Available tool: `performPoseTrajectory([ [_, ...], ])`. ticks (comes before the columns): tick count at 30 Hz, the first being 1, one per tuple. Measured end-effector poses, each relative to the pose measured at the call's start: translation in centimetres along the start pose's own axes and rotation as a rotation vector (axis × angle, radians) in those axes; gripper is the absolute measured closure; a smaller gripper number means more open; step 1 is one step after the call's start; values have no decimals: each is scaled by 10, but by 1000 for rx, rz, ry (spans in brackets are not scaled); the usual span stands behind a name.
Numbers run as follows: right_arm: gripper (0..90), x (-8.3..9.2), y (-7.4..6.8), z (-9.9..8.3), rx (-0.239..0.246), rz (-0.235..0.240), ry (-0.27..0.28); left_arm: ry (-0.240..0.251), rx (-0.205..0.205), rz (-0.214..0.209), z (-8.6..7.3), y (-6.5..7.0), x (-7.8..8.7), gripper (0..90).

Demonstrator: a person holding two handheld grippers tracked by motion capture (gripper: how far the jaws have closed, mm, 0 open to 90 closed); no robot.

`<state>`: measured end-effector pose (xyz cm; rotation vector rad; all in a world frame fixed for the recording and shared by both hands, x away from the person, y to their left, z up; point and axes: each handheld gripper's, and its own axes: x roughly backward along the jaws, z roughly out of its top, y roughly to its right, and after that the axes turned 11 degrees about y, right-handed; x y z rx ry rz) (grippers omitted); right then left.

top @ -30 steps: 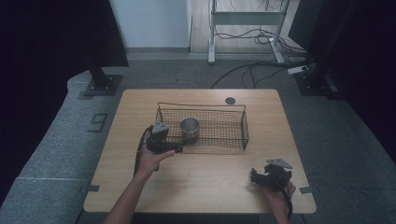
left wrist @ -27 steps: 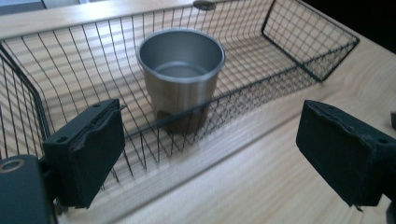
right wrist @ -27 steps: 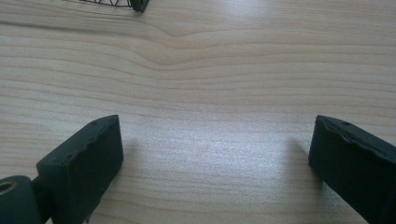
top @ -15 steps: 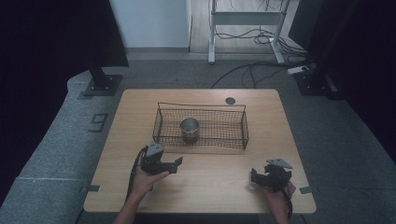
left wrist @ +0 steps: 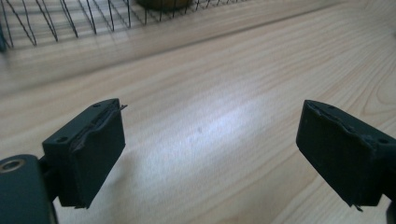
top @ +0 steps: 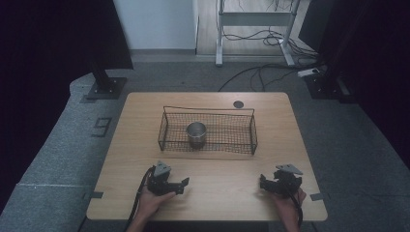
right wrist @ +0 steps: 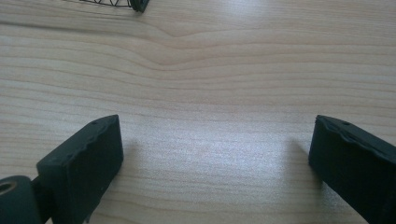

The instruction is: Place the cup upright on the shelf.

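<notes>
Bare table [top: 227, 176] lies between both hands — only the wire basket [top: 207, 129] blocks the middle.

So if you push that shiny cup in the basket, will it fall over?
Probably not easily: the metal cup stands upright and looks squat, so it would likely slide before tipping. Its shiny side may be slippery to pinch. If it did tip, it could roll, but the wire basket walls would likely stop it.

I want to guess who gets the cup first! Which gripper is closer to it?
Left. The left gripper sits just in front of the metal cup in the wire basket; the right gripper is farther off, toward the table's right.
</notes>
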<state>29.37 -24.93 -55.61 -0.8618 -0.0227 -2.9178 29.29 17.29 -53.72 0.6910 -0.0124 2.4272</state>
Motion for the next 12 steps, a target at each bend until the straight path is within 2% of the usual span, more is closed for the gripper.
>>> performPoseTrajectory([
  [3, 29, 0, 0, 0, 0, 0, 0, -2, 13, 0, -4, -2, 3, 83],
  [12, 30, 0, 0, 0, 0, 0, 0, 4, 7, 2, -5, -3, 6, 84],
])
